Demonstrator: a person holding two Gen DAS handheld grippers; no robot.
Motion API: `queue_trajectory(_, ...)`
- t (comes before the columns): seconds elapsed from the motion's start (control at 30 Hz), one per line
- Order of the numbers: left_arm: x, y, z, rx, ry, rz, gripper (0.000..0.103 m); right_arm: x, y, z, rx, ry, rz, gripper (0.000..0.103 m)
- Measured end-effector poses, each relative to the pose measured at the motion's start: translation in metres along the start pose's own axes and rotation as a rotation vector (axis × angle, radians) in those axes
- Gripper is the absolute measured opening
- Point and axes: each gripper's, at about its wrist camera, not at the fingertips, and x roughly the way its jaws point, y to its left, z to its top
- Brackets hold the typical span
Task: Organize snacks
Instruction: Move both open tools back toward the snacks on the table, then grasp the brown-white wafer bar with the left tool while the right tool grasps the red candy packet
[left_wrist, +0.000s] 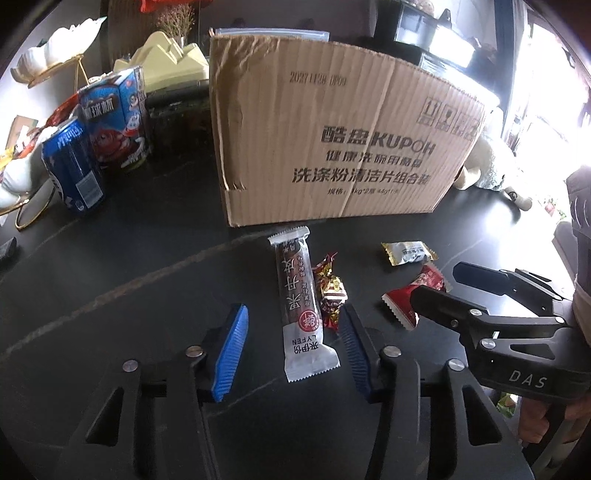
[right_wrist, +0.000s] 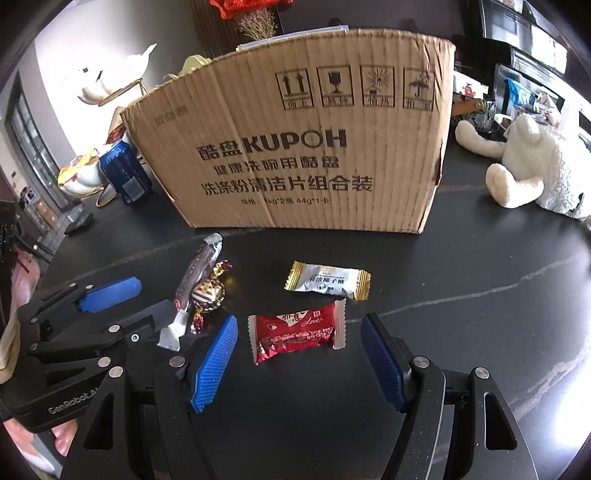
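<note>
The left tool (left_wrist: 293, 350) is wide open around the long snack bar (left_wrist: 301, 302), holding nothing. The right tool (right_wrist: 299, 358) is wide open around the red packet (right_wrist: 297, 330), holding nothing. All lie on the table (right_wrist: 461, 295) before the cardboard box (right_wrist: 295, 147), the white candy (right_wrist: 327, 284) nearest it.

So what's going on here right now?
Both grippers are open, nothing picked up yet. The left gripper straddles the long bar snack lying beside a gold foil candy. The right gripper frames the red packet. A white-and-gold candy lies further on, before the cardboard box.
</note>
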Motion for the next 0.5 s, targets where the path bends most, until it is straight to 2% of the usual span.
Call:
queue_trajectory(0.13,0.005,0.001,-0.001,-0.008,0.004,0.006,0.043,0.005,-0.001,0.000,0.008,0.014,0.008,0.070)
queue_trajectory(0.5,0.020,0.002,-0.003,-0.022,0.017,0.004,0.037,0.015,0.000,-0.002,0.015,0.030,0.021,0.070)
